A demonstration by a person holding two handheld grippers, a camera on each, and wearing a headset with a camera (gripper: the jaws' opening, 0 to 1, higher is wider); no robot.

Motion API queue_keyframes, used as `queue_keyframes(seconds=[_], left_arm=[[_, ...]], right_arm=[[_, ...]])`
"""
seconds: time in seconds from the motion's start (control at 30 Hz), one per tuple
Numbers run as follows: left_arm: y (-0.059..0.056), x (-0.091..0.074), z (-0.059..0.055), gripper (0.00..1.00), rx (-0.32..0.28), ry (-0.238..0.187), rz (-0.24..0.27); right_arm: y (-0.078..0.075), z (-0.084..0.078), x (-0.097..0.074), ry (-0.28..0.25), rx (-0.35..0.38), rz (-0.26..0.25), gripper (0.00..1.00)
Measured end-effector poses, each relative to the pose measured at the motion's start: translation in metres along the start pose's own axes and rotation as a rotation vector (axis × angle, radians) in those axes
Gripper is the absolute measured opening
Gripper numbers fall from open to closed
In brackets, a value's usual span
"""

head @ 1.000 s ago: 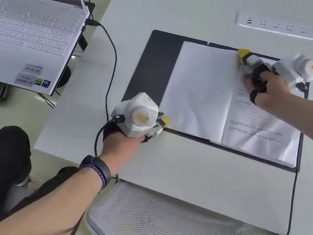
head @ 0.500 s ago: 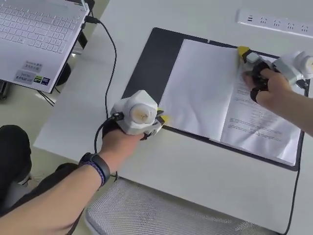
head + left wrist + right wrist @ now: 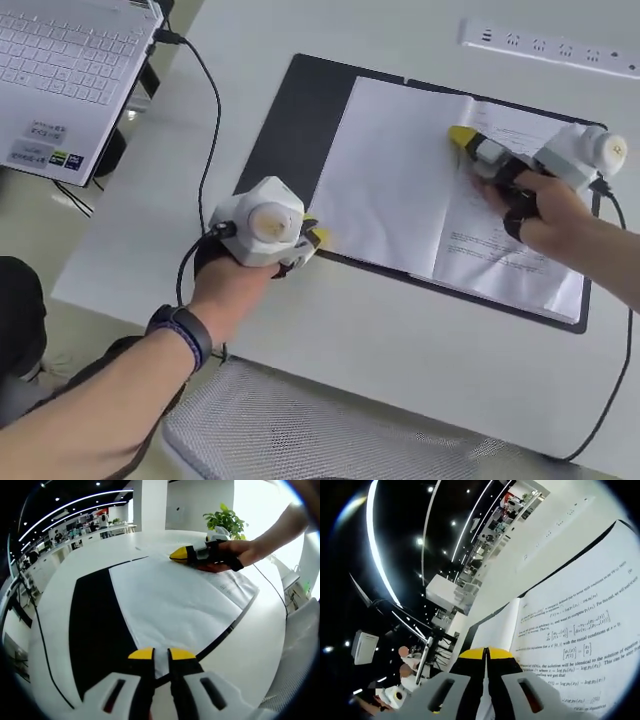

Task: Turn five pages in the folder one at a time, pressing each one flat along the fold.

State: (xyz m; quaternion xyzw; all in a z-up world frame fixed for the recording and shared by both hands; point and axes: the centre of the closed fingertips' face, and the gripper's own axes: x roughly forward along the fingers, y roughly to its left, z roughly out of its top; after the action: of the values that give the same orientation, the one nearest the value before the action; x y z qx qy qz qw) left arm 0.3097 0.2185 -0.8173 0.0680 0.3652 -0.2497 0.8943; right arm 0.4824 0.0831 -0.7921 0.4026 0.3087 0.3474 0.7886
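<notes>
A black folder [image 3: 290,130] lies open on the white table. Its left side carries a blank white page [image 3: 390,180], its right side a printed page [image 3: 510,250]. My right gripper [image 3: 462,138] is shut, its yellow tips pressed on the paper at the fold in the upper part; the printed page [image 3: 580,630] lies just past the tips of my right gripper [image 3: 485,652]. My left gripper [image 3: 314,238] rests shut at the blank page's near left corner. In the left gripper view, the left gripper [image 3: 155,655] sits on that corner, and the right gripper [image 3: 179,555] shows far off.
A white laptop [image 3: 60,70] stands at the far left, with a black cable [image 3: 205,110] running past the folder. A power strip [image 3: 550,45] lies at the back right. A mesh chair back [image 3: 300,430] sits below the table's near edge.
The right gripper has slid a little down the fold toward me, still pressed on the paper. The left gripper has stayed at the corner. The camera has shifted slightly.
</notes>
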Motion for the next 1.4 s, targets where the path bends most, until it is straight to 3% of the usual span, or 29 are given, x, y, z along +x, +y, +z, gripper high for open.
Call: queue_keyframes(seconds=[0.17, 0.3, 0.5, 1.2, 1.4], left_arm=[[-0.001, -0.003, 0.002, 0.07, 0.004, 0.001, 0.001], [-0.004, -0.008, 0.004, 0.07, 0.005, 0.002, 0.001], [-0.007, -0.012, 0.006, 0.07, 0.005, 0.003, 0.002], [-0.006, -0.008, 0.004, 0.09, 0.009, -0.006, 0.006], [-0.006, -0.007, 0.003, 0.09, 0.012, -0.007, 0.003]], right_arm=[[0.019, -0.024, -0.015, 0.053, -0.002, 0.028, 0.0], [0.022, -0.04, -0.027, 0.086, -0.019, 0.052, 0.0], [0.051, -0.075, -0.049, 0.15, -0.028, 0.082, 0.0], [0.067, -0.142, -0.09, 0.249, -0.039, 0.089, 0.0], [0.067, -0.152, -0.098, 0.261, -0.036, 0.08, 0.0]])
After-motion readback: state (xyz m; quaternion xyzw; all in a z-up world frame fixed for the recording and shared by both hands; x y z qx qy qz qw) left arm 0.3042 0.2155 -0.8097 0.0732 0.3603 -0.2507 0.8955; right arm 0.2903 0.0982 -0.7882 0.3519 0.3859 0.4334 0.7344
